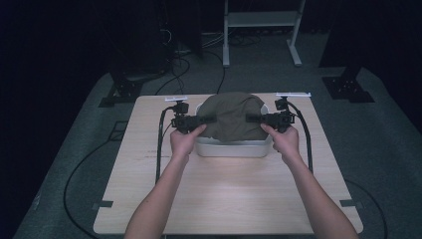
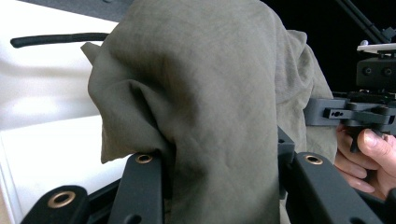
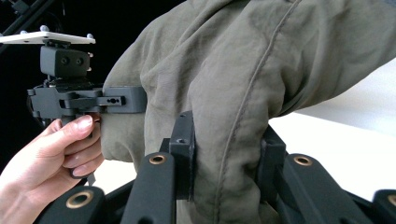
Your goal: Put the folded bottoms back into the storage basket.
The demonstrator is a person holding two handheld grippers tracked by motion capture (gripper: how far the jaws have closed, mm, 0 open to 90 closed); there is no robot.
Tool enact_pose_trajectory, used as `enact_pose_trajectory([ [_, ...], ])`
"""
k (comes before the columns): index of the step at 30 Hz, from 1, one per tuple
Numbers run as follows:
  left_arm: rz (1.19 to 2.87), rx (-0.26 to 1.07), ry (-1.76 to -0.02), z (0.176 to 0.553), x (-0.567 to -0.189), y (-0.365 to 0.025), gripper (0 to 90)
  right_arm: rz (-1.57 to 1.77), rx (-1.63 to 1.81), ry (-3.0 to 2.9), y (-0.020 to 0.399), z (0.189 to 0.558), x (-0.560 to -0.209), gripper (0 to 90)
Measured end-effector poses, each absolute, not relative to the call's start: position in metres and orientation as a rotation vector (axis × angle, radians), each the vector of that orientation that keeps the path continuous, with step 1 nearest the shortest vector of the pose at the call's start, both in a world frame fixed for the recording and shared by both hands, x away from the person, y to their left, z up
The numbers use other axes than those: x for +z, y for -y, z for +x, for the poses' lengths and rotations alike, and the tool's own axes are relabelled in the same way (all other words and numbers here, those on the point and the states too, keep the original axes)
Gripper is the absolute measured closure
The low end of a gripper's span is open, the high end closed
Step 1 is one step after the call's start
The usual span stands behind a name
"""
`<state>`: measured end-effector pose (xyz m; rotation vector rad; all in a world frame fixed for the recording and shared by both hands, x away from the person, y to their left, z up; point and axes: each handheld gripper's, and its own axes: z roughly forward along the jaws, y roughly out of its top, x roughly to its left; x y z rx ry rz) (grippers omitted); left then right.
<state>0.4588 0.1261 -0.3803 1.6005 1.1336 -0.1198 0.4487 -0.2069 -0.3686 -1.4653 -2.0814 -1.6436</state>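
Right, high view: olive-green cloth [image 1: 232, 115] is bunched in a mound over a white tub [image 1: 234, 147] sitting at about 12 o'clock from table [image 1: 224, 199] centre, toward the far edge. Left gripper [image 1: 208, 120] bites into the mound from 9 o'clock, right gripper [image 1: 254, 118] from 3 o'clock; each is held by a hand, left hand [image 1: 185, 140] and right hand [image 1: 284, 140], cables looping back along the table. Left gripper view: both black jaws are closed on a thick fold of cloth [image 2: 210, 102], fabric packed between them; white tub wall [image 2: 42, 93] at 9 o'clock, the right gripper [image 2: 322, 112] and right hand [image 2: 369, 158] at 3 o'clock, touching the cloth. Right gripper view: jaws clamped on a seamed fold of cloth [image 3: 252, 84]; left gripper [image 3: 135, 100] pressed into the fabric at 9 o'clock, left hand [image 3: 51, 163] at 8 o'clock, white tub [image 3: 336, 140] at 3 o'clock.
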Motion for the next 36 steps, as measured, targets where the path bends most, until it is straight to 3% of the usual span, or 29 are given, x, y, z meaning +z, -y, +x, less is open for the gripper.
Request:
enact_pose_trajectory([
  [36, 1.662, -0.102, -1.208, 0.469, -0.398, -0.120, 58.7, -1.522, -1.552, 2.081, 0.204, 0.462, -0.394, 66.6],
])
